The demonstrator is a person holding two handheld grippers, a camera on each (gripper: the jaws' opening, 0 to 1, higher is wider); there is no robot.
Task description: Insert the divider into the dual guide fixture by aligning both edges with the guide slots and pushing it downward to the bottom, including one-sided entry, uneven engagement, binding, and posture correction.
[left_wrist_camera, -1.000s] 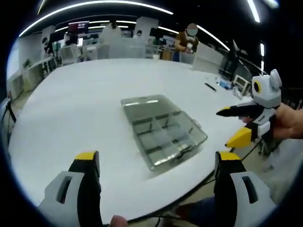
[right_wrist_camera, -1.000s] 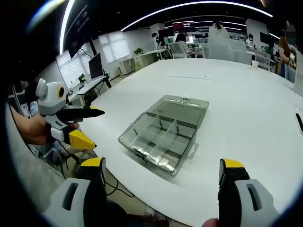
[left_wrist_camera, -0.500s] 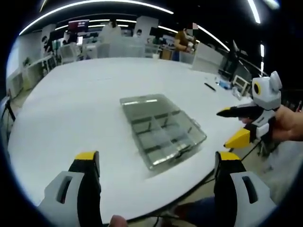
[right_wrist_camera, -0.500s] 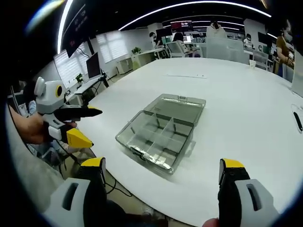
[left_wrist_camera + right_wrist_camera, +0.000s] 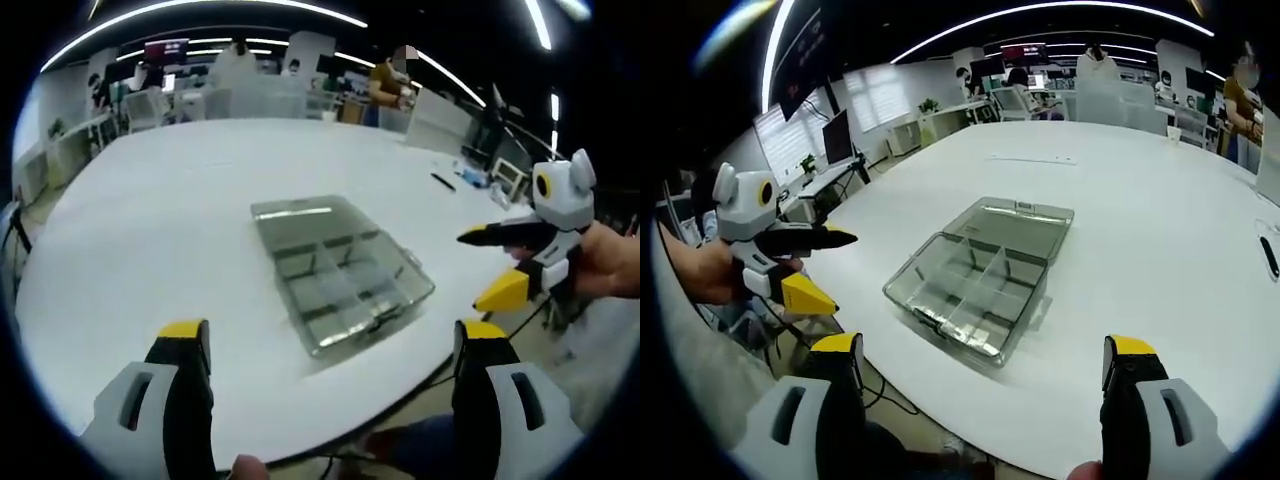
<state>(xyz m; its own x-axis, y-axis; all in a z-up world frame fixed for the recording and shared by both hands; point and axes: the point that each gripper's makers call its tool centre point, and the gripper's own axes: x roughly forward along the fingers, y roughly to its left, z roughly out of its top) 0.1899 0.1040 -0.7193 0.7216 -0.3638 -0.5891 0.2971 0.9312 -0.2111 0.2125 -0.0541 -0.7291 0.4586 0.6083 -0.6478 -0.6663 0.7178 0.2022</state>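
A clear plastic compartment box lies open on the round white table, its lid flat behind it. Thin dividers stand inside it, splitting it into several cells. My left gripper is held above the near table edge, jaws wide open, nothing between them. My right gripper also stands open and empty, short of the box. Each gripper appears in the other's view: the right one open at the right, the left one open at the left, each held by a hand.
A black pen lies on the table's far right. Desks, monitors and people fill the room behind. A white strip lies on the far side of the table. Cables hang below the table edge.
The box sits slightly nearer and lower-left in both views, from small camera shifts. Both grippers remain open and empty.
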